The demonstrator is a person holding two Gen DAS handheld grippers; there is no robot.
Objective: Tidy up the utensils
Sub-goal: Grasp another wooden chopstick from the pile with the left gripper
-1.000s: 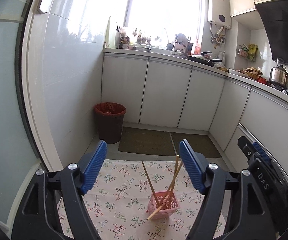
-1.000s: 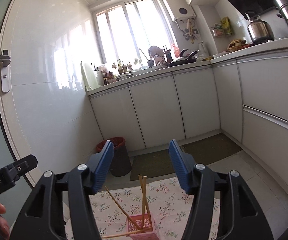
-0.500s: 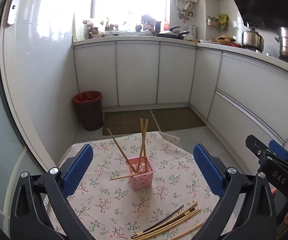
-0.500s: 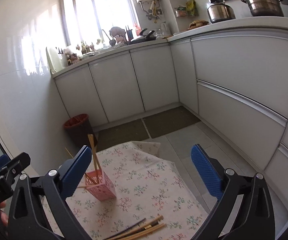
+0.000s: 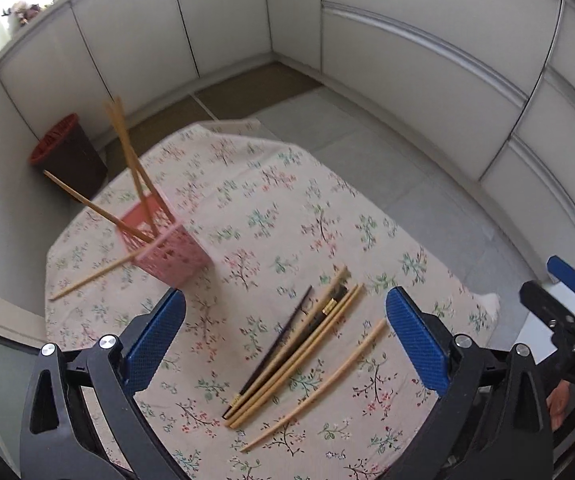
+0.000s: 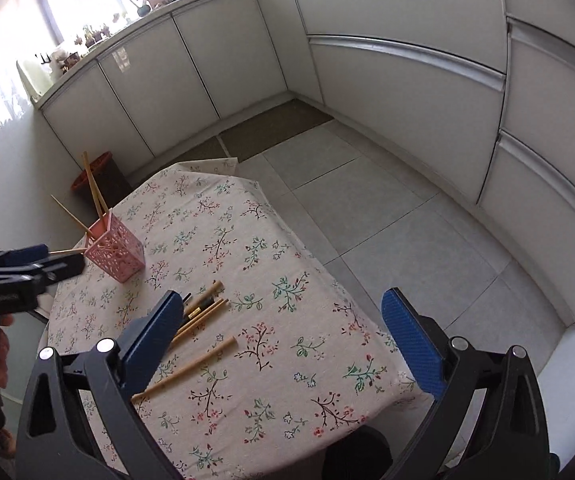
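A pink lattice holder [image 5: 167, 246] stands on the floral tablecloth [image 5: 271, 200] with several wooden chopsticks leaning in it; one pokes out through its side. It also shows in the right wrist view [image 6: 115, 246]. A bundle of loose chopsticks [image 5: 299, 340], wooden and dark, lies on the cloth, with a single wooden chopstick [image 5: 319, 384] beside it. My left gripper [image 5: 285, 334] is open and empty above the bundle. My right gripper [image 6: 281, 334] is open and empty above the table's right side, the single chopstick [image 6: 191, 368] to its left.
A dark bin with a red liner [image 5: 67, 156] stands on the floor beyond the table. White cabinets [image 6: 407, 80] line the kitchen walls. Floor mats [image 6: 271, 126] lie before them. The table edge [image 6: 359, 312] drops to grey tiles on the right.
Both grippers have tilted down and come in over the table. The loose chopsticks now lie between the left fingers. Both jaws stay wide open.
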